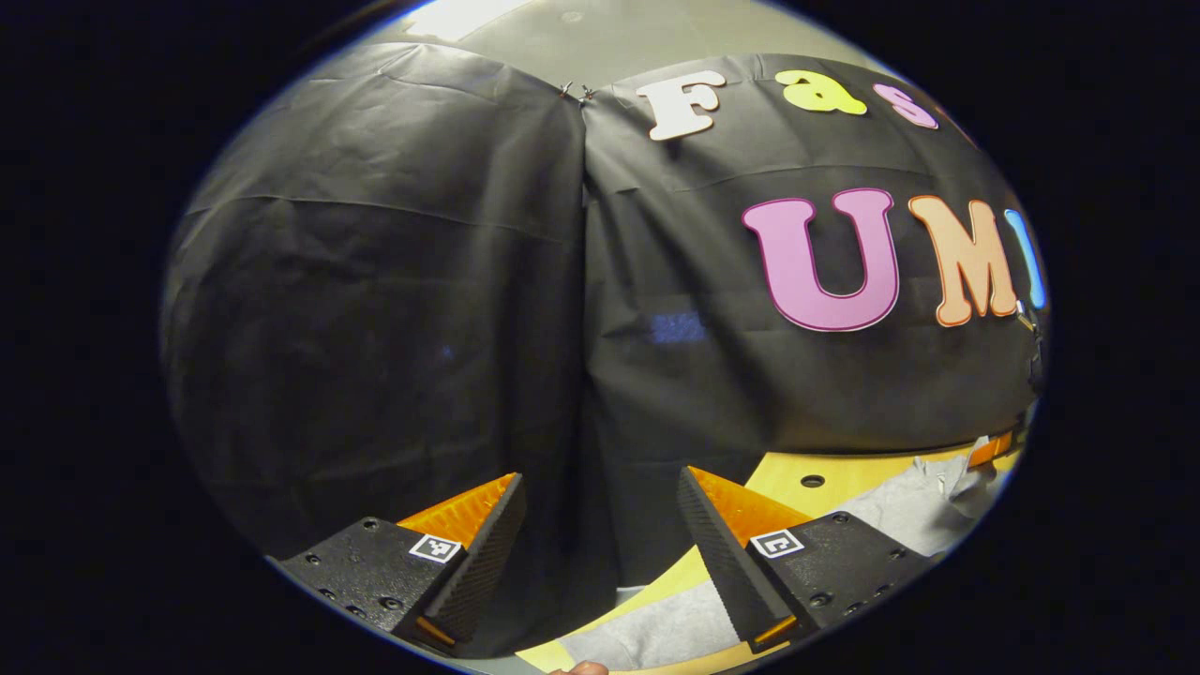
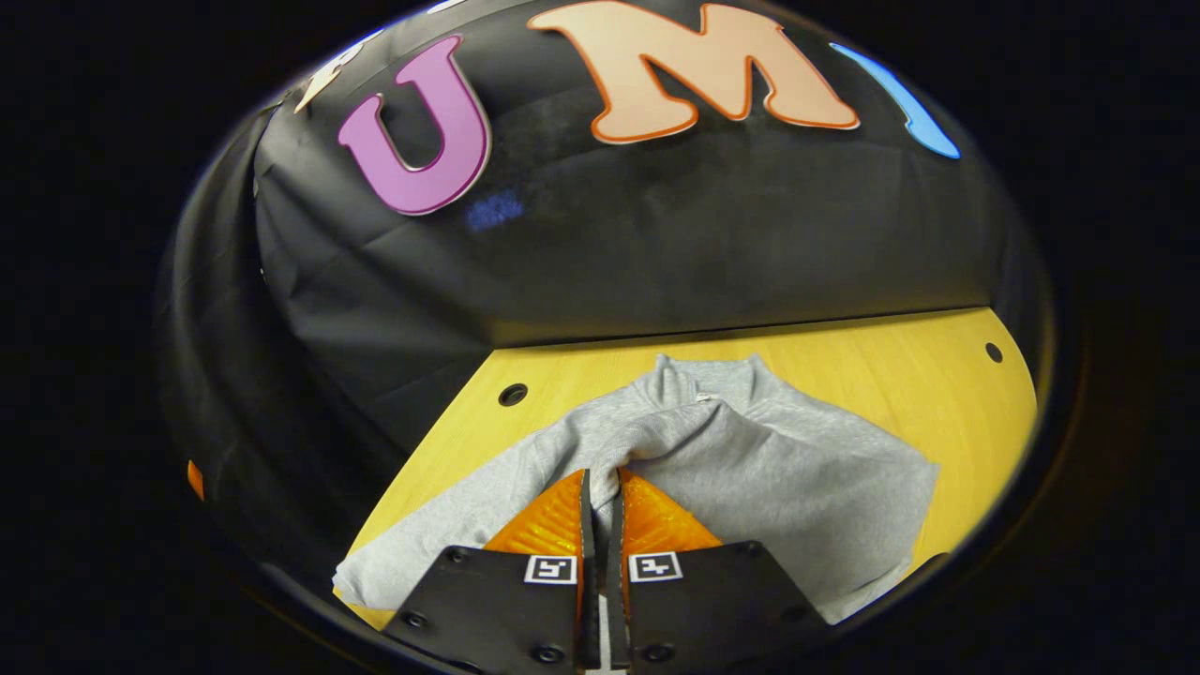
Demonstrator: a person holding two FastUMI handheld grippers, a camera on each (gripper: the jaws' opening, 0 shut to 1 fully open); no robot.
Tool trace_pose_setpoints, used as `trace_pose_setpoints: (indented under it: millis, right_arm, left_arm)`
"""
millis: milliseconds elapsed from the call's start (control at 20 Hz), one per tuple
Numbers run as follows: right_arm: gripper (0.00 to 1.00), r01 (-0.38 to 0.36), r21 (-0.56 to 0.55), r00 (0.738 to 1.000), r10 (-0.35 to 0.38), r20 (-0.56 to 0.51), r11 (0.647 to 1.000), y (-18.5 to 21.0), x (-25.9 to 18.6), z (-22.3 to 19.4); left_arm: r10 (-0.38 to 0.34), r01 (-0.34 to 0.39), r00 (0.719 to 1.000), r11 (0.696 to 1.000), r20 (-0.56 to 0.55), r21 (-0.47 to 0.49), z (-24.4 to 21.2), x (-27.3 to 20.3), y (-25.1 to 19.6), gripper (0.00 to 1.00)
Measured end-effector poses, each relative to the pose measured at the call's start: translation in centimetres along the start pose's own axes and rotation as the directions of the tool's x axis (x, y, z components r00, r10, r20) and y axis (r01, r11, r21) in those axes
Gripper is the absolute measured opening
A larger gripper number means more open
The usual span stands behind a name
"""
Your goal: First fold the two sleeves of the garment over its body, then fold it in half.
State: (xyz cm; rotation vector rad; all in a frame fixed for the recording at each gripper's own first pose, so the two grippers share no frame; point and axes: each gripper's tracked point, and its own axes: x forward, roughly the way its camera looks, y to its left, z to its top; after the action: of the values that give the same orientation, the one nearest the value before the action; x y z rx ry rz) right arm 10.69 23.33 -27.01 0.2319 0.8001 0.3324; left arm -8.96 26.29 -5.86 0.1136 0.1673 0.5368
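On the yellow wooden table (image 2: 844,375), the grey garment (image 2: 750,469) lies flat, its collar toward twelve o'clock in the right gripper view. The right gripper (image 2: 600,492) is almost fully closed and pinches a sleeve (image 2: 647,436), drawn over the body. I judge the sleeve folding is in progress; whether the other sleeve is folded I cannot tell, and the fold in half remains. The left gripper (image 1: 600,525) is wide open, empty, with garment at five o'clock. Black cloth wall (image 2: 656,244) stands behind.
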Motion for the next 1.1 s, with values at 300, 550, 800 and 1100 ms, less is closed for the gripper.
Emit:
trace_pose_setpoints:
  millis: [300, 550, 800, 1100]
  right_arm:
    - [0.06, -0.039, -0.036, 0.995, 0.035, -0.092, 0.999, 3.6, 3.1, -3.8]
    - [0.06, -0.043, -0.096, 0.987, 0.028, -0.155, 0.994, 4.7, 4.0, -6.3]
    - [0.29, -0.126, -0.089, 0.979, 0.109, -0.172, 0.988, 6.5, 3.2, -6.5]
    - [0.9, -0.181, -0.14, 0.98, 0.166, -0.113, 0.973, 7.1, 1.2, -4.9]
  left_arm:
    - [0.044, -0.044, 0.999, 0.999, -0.024, 0.004, -1.2, 0.0, 2.4, 1.0]
    - [0.069, -0.069, 0.997, 0.998, -0.039, 0.002, -2.4, 0.1, 3.5, 1.0]
    - [0.059, -0.058, 0.996, 0.998, -0.061, 0.011, -3.6, 0.2, 3.1, 0.95]
    - [0.03, -0.028, 0.993, 0.999, -0.117, 0.021, -6.5, 0.1, 1.9, 0.95]
